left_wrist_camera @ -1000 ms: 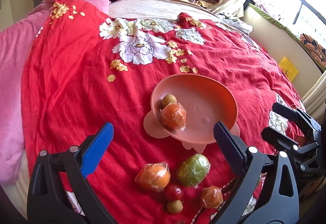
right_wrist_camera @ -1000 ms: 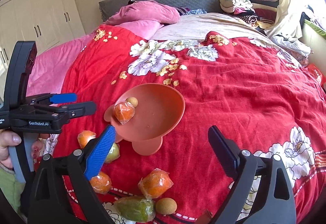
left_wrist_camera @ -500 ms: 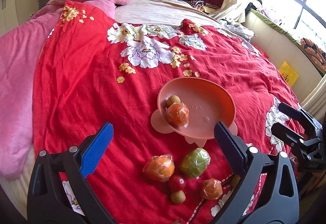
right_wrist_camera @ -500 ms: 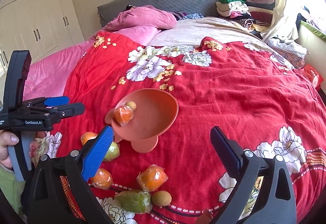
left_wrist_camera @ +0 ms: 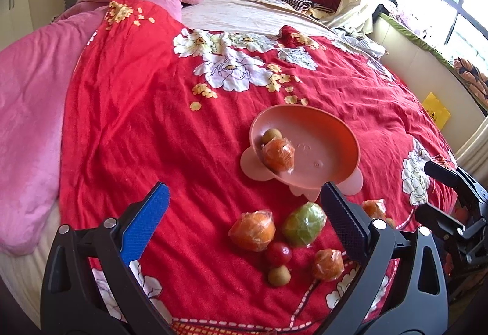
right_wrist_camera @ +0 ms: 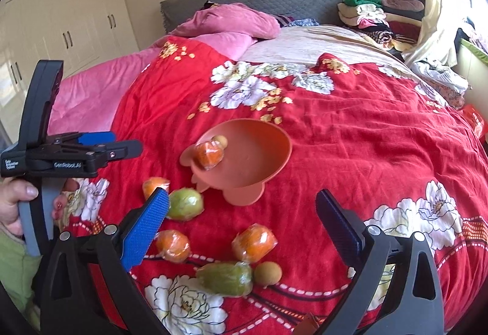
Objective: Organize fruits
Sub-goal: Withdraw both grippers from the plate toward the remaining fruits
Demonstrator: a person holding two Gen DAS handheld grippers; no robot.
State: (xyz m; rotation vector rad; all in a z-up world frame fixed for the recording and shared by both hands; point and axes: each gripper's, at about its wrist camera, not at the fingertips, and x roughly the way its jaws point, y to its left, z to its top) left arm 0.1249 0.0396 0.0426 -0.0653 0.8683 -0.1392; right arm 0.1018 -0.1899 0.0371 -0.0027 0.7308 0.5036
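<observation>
Left gripper [left_wrist_camera: 244, 207]: jaws spread wide, nothing between them; held above the near edge of the bedspread [left_wrist_camera: 152, 109].
Loose fruit, left view: wrapped orange [left_wrist_camera: 252, 230], green fruit [left_wrist_camera: 304, 223], cherry tomato [left_wrist_camera: 278, 254], longan [left_wrist_camera: 278, 275], small orange [left_wrist_camera: 328, 264]; all lie ahead of and below the left gripper, toward its right finger.
Bowl [left_wrist_camera: 332, 145]: beyond the loose fruit, tilted; already holds one wrapped orange and one longan.
Right gripper [right_wrist_camera: 242, 213]: jaws released, empty.
Oblong green fruit [right_wrist_camera: 225, 278]: just below the right gripper, long axis running left to right across the jaws.
Nearer gripper: judged, the left for the round cluster, the right for the oblong fruit.
</observation>
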